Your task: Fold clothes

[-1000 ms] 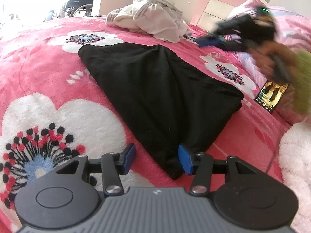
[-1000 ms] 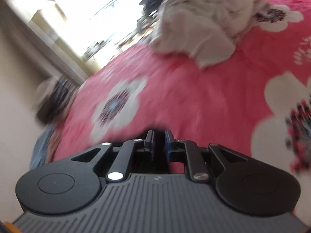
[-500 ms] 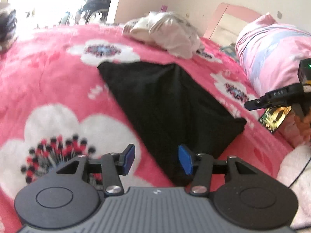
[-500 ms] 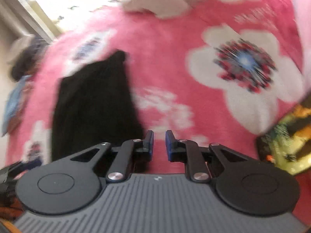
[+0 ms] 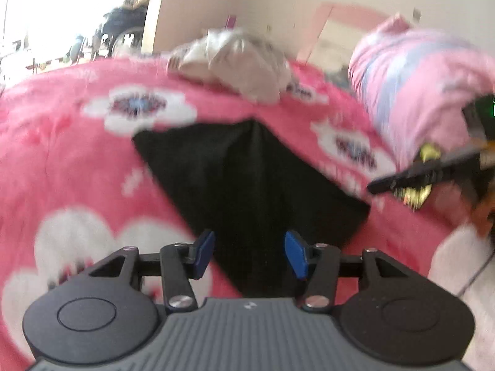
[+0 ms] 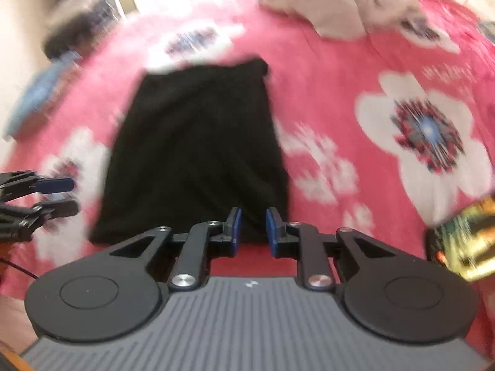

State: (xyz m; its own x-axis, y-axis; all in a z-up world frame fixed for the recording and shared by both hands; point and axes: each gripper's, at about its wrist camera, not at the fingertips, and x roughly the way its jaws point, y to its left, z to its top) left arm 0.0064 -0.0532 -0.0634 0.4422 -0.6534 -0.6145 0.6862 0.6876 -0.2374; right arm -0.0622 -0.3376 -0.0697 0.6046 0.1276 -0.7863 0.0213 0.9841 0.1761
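Black garment (image 6: 195, 148): I see it folded flat on the bed (image 6: 334, 71).
Left gripper (image 5: 249, 255): open, empty, above near corner.
Right gripper (image 6: 252, 232): jaws just opening, narrow gap, nothing between.
Advice: I pinch both near corners evenly, then fold away.

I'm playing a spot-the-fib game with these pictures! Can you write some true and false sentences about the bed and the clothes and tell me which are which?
1. The black cloth lies flat on the blanket. True.
2. The left tongs are squeezing the black cloth. False: they are open and hold nothing.
3. A heap of pale clothes sits past the black cloth. True.
4. The blanket is plain blue. False: it is pink with white flowers.
5. The right tongs are carrying a sock. False: nothing is between them, and they have just been opening.
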